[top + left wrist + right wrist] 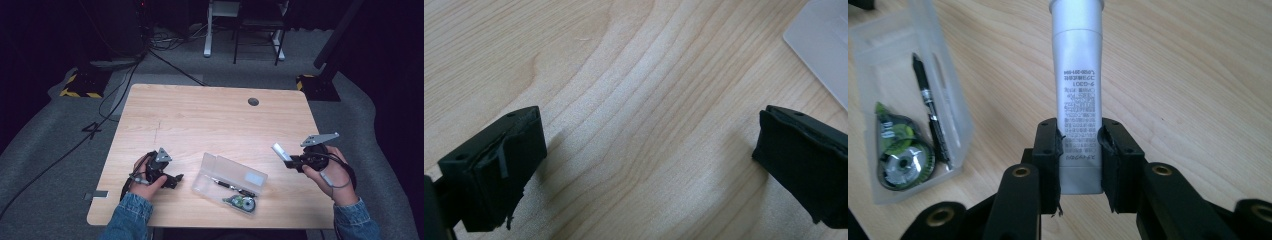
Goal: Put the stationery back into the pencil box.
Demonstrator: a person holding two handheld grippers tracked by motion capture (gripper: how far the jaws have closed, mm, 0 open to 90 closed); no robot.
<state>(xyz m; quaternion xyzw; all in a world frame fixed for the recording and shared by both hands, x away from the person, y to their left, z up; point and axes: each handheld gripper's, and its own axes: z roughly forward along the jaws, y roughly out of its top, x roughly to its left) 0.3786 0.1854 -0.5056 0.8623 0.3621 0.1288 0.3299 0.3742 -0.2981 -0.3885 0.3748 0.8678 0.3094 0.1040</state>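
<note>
Pinching a silver printed glue-stick-like tube [1077, 95], right tongs [1079, 150] should lower it level into the clear plastic case [215, 172]; left tongs [649, 165] spread.

Wooden table [200, 115] on grey carpet [45, 145]. Dark round grommet hole [253, 101] near far edge, right of centre. Clear plastic case [215, 172] near front edge, about mid-width, lid open — inside, black pen [930, 112] and green-and-black correction tape dispenser [900, 155] just beside it. Beyond far edge — black cables [125, 85] across carpet, white stand legs [207, 30], yellow-black striped base [80, 85] far left.
</note>
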